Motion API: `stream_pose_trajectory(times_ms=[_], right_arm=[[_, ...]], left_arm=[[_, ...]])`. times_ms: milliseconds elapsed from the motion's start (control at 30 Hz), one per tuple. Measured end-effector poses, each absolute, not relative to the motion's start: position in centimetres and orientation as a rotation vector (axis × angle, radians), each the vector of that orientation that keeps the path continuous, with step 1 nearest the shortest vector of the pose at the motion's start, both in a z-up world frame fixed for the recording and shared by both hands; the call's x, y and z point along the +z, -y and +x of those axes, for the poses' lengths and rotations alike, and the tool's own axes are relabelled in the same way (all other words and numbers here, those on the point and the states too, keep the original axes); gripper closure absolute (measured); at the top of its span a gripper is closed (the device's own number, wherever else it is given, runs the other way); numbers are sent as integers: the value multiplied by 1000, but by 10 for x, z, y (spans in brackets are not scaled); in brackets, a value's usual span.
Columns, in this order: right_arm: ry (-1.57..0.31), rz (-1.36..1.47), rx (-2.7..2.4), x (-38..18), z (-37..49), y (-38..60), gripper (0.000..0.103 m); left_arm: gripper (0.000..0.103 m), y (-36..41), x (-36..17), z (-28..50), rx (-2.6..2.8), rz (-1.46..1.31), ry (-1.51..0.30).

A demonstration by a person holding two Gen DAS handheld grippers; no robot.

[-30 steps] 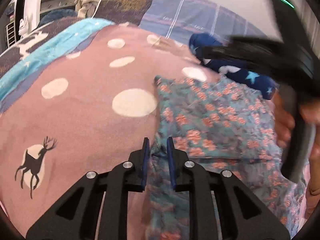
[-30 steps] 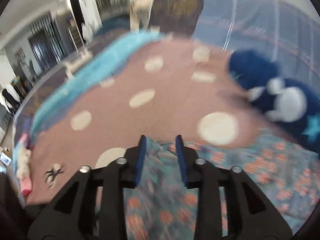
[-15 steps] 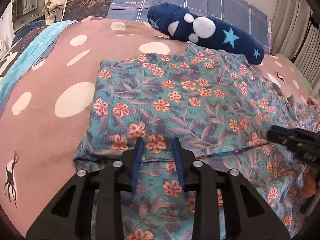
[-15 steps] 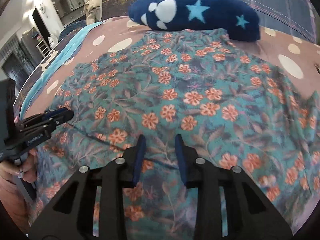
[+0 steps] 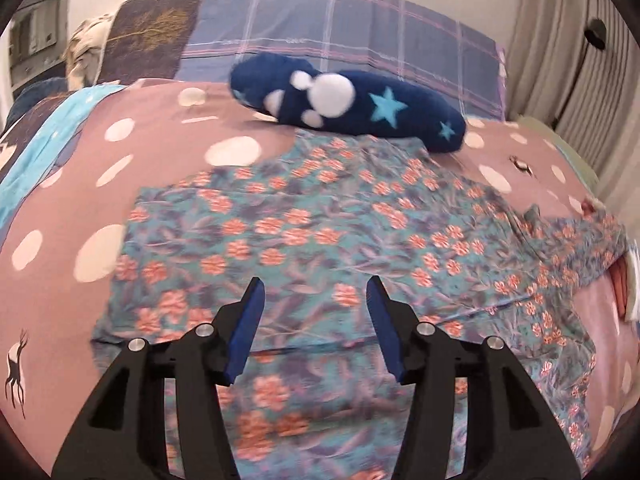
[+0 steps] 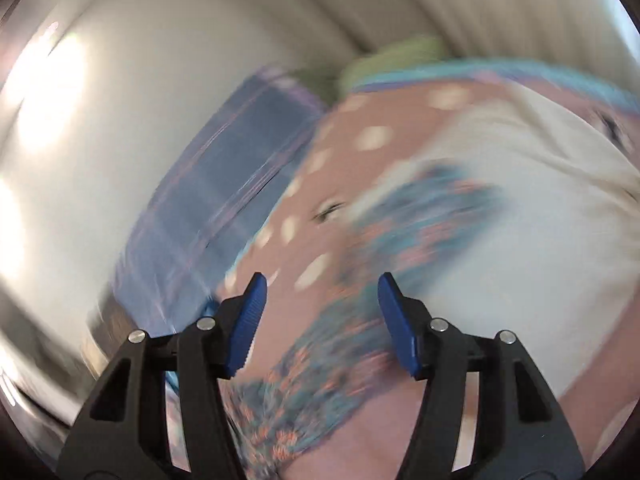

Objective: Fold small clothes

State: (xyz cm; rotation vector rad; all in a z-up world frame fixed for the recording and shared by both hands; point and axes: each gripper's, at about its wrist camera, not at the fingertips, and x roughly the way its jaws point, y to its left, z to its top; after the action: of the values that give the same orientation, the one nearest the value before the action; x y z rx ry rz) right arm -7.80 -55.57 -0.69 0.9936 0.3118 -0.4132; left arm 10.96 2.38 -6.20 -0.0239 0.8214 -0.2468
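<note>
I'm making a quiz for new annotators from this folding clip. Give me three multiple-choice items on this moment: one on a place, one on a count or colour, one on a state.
1. Where is the navy plush cushion?
A. on the floor
B. at the far edge of the floral garment, by the pillows
C. between the jaws

2. How many light blue stars show on the cushion?
A. two
B. none
C. five

3. How do the left gripper jaws stand?
A. shut on the garment
B. shut on nothing
C. open, holding nothing

Key: 1 B, it lies just beyond the garment on the polka-dot bedspread. 2 A, one large and one small star show. 3 C, the blue pads stand wide apart.
</note>
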Motion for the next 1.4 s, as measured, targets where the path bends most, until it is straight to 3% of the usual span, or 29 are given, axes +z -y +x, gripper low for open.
stream_pose_trajectory(times_ms=[133,333,367,400,467,500,700,867,1100,1333,1400], right_arm=[[-239,1142,-502,-36,-117,607,43],[-255,1192,-493,-55,-98,626,45],[-245,1175,-510,-53,-94,628,57],[-242,1172,-516,-52,-87,626,78],[-242,1236,-479,-56,-73,627,96],[-233,1294,-446,-60,-66,626,98],[-218,1172,-194,-20,-8,546,98],[-377,974,193,3,75,407,98],[-750,794,511,-54,149,216,98],[-904,603,511,-90,137,168,98],[-903,527,506,-88,131,164,98]], left_arm=[[49,-9,-75,112,-258,-7,-875],[49,-4,-81,111,-261,13,-896],[47,-5,-82,111,-257,11,-901],[45,-7,-83,112,-254,7,-903],[45,-9,-84,113,-255,-3,-905],[44,-10,-84,113,-256,-11,-906],[44,-15,-84,115,-260,-38,-900],[44,-27,-84,112,-268,-84,-886],[44,-65,-72,102,-300,-154,-850],[44,-71,-66,122,-484,-353,-887],[40,-62,-66,132,-527,-387,-906]])
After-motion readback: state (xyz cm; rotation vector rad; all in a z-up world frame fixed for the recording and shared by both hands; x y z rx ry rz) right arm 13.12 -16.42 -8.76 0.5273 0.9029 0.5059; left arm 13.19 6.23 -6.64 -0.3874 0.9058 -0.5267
